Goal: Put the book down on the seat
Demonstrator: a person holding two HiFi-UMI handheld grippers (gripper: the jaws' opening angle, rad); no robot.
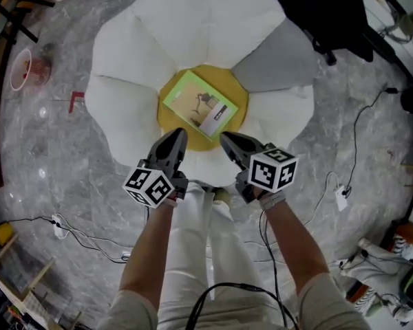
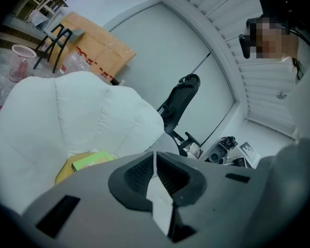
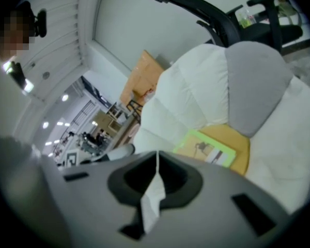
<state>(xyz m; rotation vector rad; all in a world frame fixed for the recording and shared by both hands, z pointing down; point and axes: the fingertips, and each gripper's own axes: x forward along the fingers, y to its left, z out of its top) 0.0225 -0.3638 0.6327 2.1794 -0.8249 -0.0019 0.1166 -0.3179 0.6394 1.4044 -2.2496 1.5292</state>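
Thin green-bordered paper book (image 1: 200,106): flat on yellow centre of white flower-shaped cushion seat (image 1: 144,40). Left gripper (image 1: 177,136), right gripper (image 1: 225,139): near side, clear of book, jaws together, empty. Placement seemingly done; next, withdrawal only.

A grey marbled stone floor (image 1: 55,177) is seen, crossed by thin black cables (image 1: 355,139) and marked with a small red tape corner (image 1: 76,100). A black wheeled office chair (image 2: 178,103) is stood before a plain white wall (image 2: 160,50). A large brown cardboard sheet (image 2: 95,45) is propped up further along. A pink mesh wastebasket (image 2: 20,61) is set near a black metal frame (image 2: 54,41).
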